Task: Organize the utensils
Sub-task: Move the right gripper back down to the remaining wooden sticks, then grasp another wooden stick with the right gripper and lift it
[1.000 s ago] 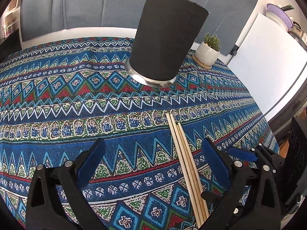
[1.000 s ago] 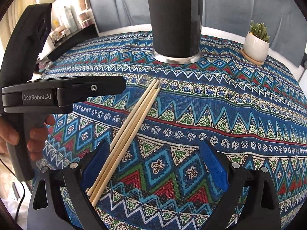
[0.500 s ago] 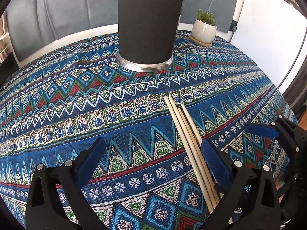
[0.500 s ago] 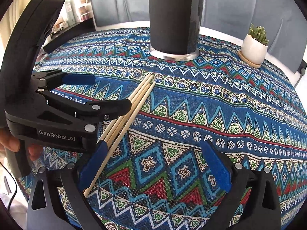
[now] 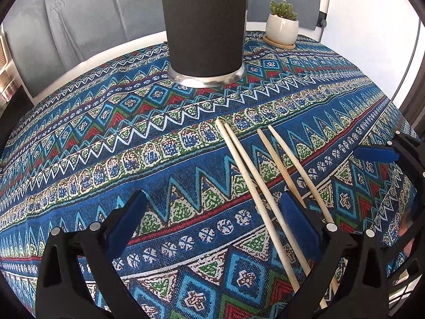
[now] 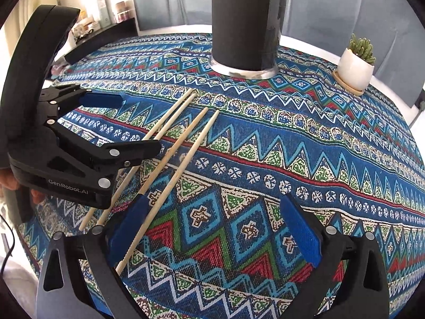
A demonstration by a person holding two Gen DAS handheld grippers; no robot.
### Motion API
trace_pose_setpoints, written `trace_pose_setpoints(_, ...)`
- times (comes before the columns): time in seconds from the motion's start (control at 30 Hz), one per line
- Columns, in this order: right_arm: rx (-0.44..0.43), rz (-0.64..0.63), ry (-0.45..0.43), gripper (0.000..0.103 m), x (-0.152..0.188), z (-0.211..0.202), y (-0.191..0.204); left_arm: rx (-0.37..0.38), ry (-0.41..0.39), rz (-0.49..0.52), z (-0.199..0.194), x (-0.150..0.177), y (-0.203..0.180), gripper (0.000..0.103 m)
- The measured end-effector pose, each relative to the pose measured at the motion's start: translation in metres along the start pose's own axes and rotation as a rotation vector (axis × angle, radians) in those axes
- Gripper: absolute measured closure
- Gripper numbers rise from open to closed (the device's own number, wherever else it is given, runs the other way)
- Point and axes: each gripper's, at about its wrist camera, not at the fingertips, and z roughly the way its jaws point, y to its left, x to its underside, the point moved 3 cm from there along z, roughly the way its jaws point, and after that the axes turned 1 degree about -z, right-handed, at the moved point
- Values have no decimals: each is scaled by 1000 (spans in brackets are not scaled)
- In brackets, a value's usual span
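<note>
Patterned blue tablecloth [image 5: 164,159] covers the round table, and four wooden chopsticks [image 6: 183,143] lie on it, bare pale sticks with tapered tips. A second ago they lay bunched as one bundle; now they are fanned into two pairs, tips toward the black utensil holder [image 6: 244,21] standing at twelve o'clock. The right gripper [image 6: 212,228] is spread wide and empty, one chopstick crossing in front of its seven o'clock pad. The left gripper [image 5: 212,223] also stands apart, holding nothing, two chopsticks running between its fingers and two passing behind its five o'clock pad. A potted succulent [image 5: 282,26] sits at one o'clock, well apart from the holder.
</note>
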Motion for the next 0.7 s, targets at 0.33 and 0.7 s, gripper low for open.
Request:
trace_pose_setpoints(0.33, -5, -2, -12, 7, 0, 0, -1, 51, 34, -145, -7, -1, 23, 6)
trace_pose_setpoints(0.7, -4, -2, -12, 7, 0, 0, -2, -72, 46, -133, -8, 7, 26, 5)
